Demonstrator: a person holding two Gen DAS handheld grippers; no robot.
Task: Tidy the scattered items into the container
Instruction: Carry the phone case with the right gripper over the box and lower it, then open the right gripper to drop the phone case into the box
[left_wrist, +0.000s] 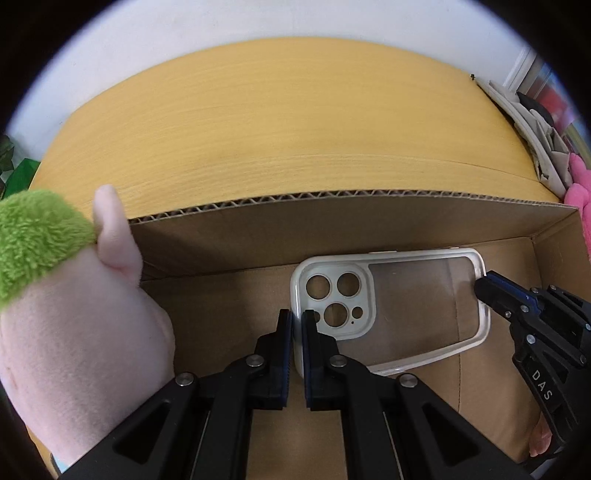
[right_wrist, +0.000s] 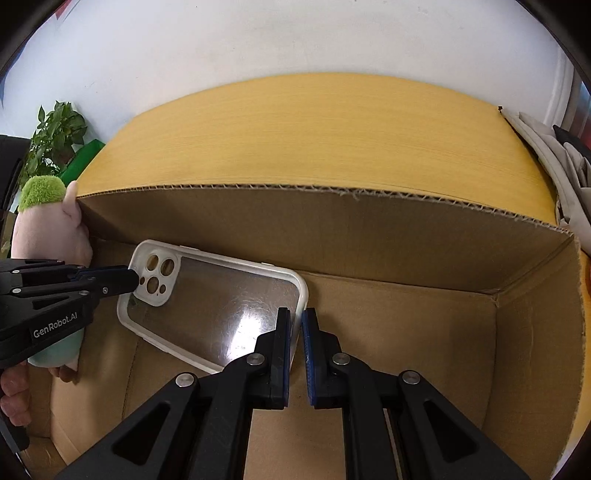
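A clear phone case (left_wrist: 413, 306) with a white rim and camera holes hangs low inside the open cardboard box (left_wrist: 332, 229). My left gripper (left_wrist: 297, 317) is shut on the rim at the case's camera end. My right gripper (left_wrist: 480, 288) is shut on the rim at the opposite end. In the right wrist view the phone case (right_wrist: 229, 295) spans between my right gripper (right_wrist: 298, 317) and my left gripper (right_wrist: 135, 278), above the floor of the box (right_wrist: 332, 236). A pink plush toy (left_wrist: 74, 332) with green hair lies at the box's left end.
The box stands on a yellow wooden table (left_wrist: 277, 129) against a white wall. White clutter (left_wrist: 535, 129) and a bright pink plush (left_wrist: 580, 199) sit at the table's right edge. A potted plant (right_wrist: 55, 129) stands far left. The box's right half has bare floor (right_wrist: 406, 350).
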